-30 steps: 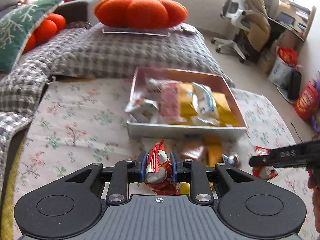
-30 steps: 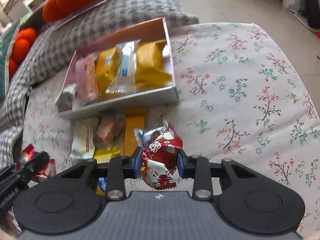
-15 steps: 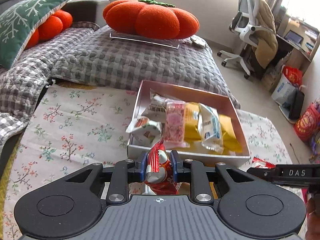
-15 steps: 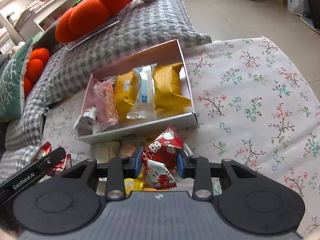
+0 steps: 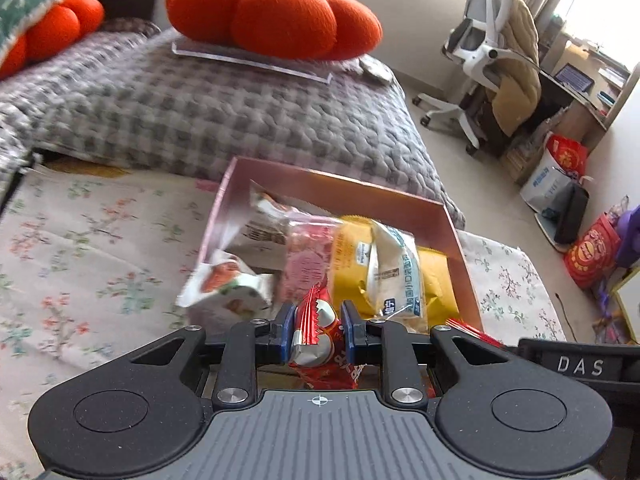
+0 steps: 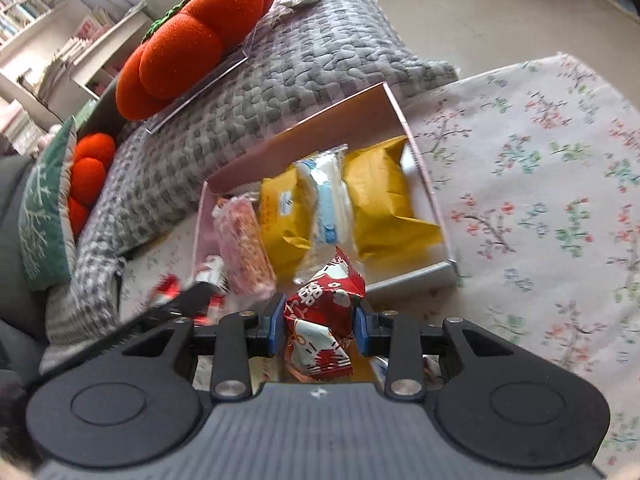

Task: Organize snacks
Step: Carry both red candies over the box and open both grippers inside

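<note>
The left gripper [image 5: 316, 338] is closed on a red foil packet [image 5: 320, 344], pinched across its narrow middle, and the right gripper [image 6: 320, 330] is clamped likewise on a second red packet [image 6: 322, 322], a fuller, crumpled one that bulges above and below the jaws. Both hang at the near edge of the pink box [image 6: 308, 132], which sits on a floral cloth [image 6: 540, 184] and already holds a row of snacks: two yellow packs [image 6: 384, 200], a white-and-blue pack [image 6: 330, 200] between them, a pink bar [image 6: 244, 244], and a white wrapper [image 5: 228, 284] that leans over the left wall in the left view. The two tools are very close: the right one's body, lettered DAS, crosses the lower right of the left view, and the left one's finger cuts across the lower left of the right view. The likeliest trouble, judged from this, is a collision between them if both go for the box at once. The box is also crowded, so a packet let go at the near edge may land on top of the others and slide back out onto the cloth, or nudge the leaning white wrapper overboard. The foil looks slick and springy; the left grip, thin and off toward one end, could let its packet twist or slip before it is over the box. Some further packets seem to lie under the grippers, mostly hidden.
</note>
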A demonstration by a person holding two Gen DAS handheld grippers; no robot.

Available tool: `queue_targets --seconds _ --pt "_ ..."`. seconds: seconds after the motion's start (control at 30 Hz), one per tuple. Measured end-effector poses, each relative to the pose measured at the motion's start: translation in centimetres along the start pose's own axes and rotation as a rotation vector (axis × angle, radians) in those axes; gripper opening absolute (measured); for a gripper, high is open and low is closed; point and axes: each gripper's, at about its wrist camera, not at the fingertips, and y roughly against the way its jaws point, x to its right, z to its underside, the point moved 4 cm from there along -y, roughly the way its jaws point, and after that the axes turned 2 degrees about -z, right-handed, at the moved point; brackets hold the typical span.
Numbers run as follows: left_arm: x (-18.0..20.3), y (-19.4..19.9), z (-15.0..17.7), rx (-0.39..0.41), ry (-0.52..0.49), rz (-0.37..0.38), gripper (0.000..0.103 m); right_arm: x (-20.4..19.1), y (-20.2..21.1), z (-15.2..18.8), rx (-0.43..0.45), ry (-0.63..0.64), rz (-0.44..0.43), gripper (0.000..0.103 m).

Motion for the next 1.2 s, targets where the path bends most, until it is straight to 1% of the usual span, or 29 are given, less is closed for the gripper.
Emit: queue_targets --seconds 0.1,0.2,0.33,0.47,0.53,0.63,0.73,0.77,0.87,0.97,1.1,1.17,1.2 --pt "-0.3 -1.4 -0.4 -0.034 0.032 0.029 0.022 0.0 -1.0 -0.5 -0.007 -0.035 -0.036 0.031" --pt "-0.6 -2.8 -0.7 -0.049 0.018 0.018 0.022 -0.4 -2.1 -0.9 -0.015 -0.058 -0.073 0.031" --pt "-1.3 -4.3 -1.0 -0.044 0.008 0.002 0.022 -0.9 -4.3 -1.2 -0.049 -0.057 -0.065 0.031" --pt "-1.8 -5.1 -1.2 -0.035 0.032 0.014 0.022 -0.7 -5.8 -1.7 -0.062 -0.074 -0.054 0.031" --pt "-1.7 -5.4 -1.4 -0.017 0.027 0.012 0.022 -0.8 -6.0 -2.0 -0.043 -0.058 -0.038 0.031" --pt "-1.4 -6.0 -1.5 0.003 0.017 0.009 0.022 -0.9 -5.9 -2.7 0.012 -0.03 -0.02 0.031" --pt "-1.1 -6.4 -1.4 0.025 0.003 0.0 0.022 -0.5 -6.0 -2.9 0.042 -0.025 -0.031 0.033" --pt "-1.1 -6.3 -1.4 0.027 0.006 0.0 0.025 -0.3 -6.1 -2.8 0.042 -0.033 -0.038 0.034" --pt "-1.3 -5.5 -1.8 0.031 0.055 0.042 0.029 -0.1 -5.8 -3.0 0.043 -0.06 -0.068 0.036" --pt "-1.5 -4.0 -2.6 0.063 0.061 0.062 0.032 -0.4 -4.5 -3.2 0.065 -0.067 -0.08 0.044" --pt "-2.2 -1.4 -3.6 0.105 0.045 0.042 0.036 -1.3 -3.0 -3.3 0.081 -0.053 -0.084 0.044" --pt "-2.7 -0.2 -4.0 0.115 0.033 0.005 0.044 -1.7 -1.8 -3.3 0.085 -0.026 -0.068 0.044" --pt "-3.1 0.5 -4.1 0.118 0.023 -0.018 0.046 -1.9 -1.1 -3.3 0.088 -0.003 -0.059 0.044"
